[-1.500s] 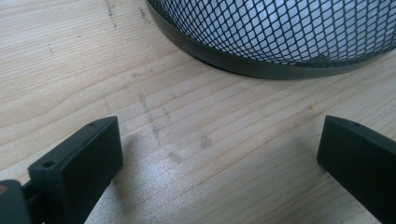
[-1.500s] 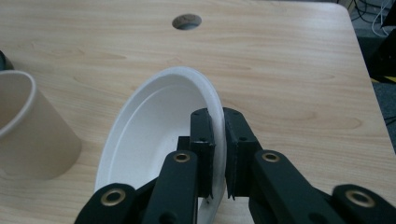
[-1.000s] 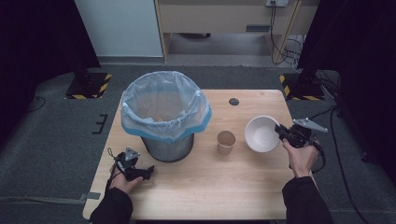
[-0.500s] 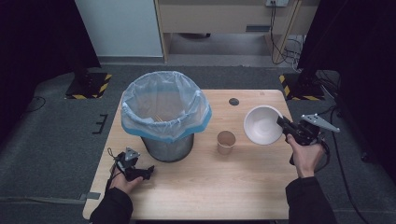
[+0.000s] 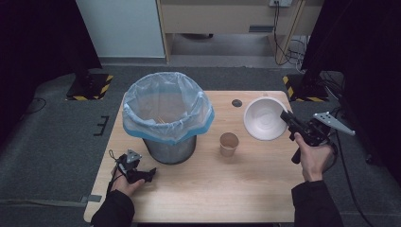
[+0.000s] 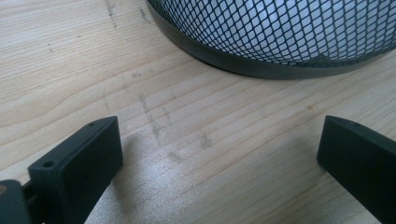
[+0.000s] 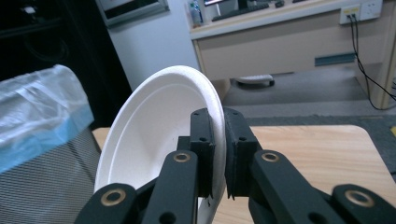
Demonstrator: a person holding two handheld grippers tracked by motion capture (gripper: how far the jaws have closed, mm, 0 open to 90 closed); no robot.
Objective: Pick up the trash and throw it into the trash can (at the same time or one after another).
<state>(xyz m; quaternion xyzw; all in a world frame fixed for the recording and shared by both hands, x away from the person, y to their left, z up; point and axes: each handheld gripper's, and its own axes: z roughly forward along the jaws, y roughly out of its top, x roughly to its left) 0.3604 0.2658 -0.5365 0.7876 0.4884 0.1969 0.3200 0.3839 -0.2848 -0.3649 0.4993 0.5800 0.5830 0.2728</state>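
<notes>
Here, a wood table (image 5: pixel 246 189) stands on a grey floor (image 5: pixel 56 156), with a desk (image 5: pixel 227 14) at the back and dark walls at the sides. A bin (image 5: pixel 165 118) with a blue bag and a small cup (image 5: pixel 229 144) sit on the table. The bowl (image 5: pixel 264 118) is white, round and tipped up on its side, held above the table's right end. The right gripper (image 5: pixel 286 117) pinches its rim. The left gripper (image 5: pixel 142 174) rests by the bin, jaws spread wide.
</notes>
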